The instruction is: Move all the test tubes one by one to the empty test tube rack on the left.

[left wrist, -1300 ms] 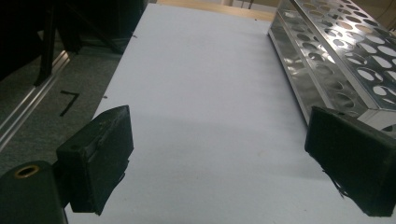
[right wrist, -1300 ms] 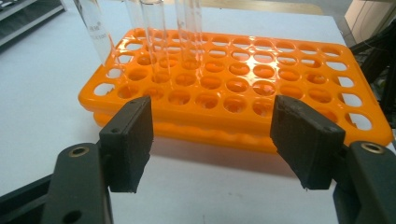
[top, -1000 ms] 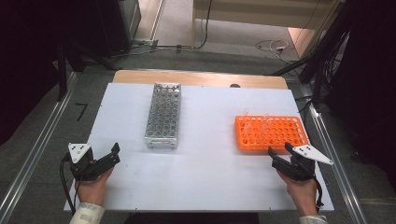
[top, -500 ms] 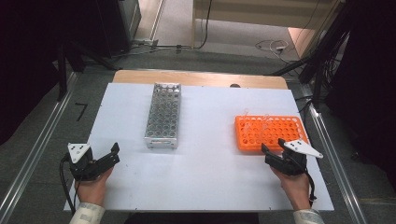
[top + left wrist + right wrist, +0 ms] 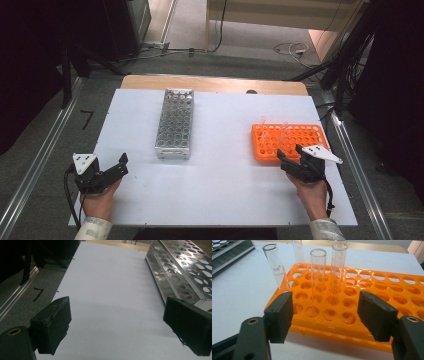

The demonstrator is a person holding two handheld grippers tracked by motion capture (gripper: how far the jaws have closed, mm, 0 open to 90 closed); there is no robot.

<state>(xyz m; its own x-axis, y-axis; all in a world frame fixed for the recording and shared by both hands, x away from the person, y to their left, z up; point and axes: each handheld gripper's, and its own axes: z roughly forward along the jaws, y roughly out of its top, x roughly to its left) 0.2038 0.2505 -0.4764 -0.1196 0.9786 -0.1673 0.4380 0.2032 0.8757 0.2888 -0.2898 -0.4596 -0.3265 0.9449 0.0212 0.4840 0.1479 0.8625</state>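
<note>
While the left gripper (image 5: 111,173) sits parked at the near left corner of the white table (image 5: 225,200), the high view shows my right gripper (image 5: 291,165) has slid leftward along the near edge of the orange rack (image 5: 305,137) since a second ago, now nosing at its front rim. The metal rack (image 5: 175,125) stands well apart, mid-left.

Left gripper view: jaws wide apart, nothing between them but bare table; metal rack (image 5: 185,272) just beside the right-hand jaw.

Right gripper view: jaws have just been opening, now spread wide with no tube between the pads. Glass test tubes (image 5: 318,272) stand upright in the orange rack (image 5: 387,287) straight ahead, one leaning at the left corner. My read: lined up to pick a tube, likely bound for the metal rack.
</note>
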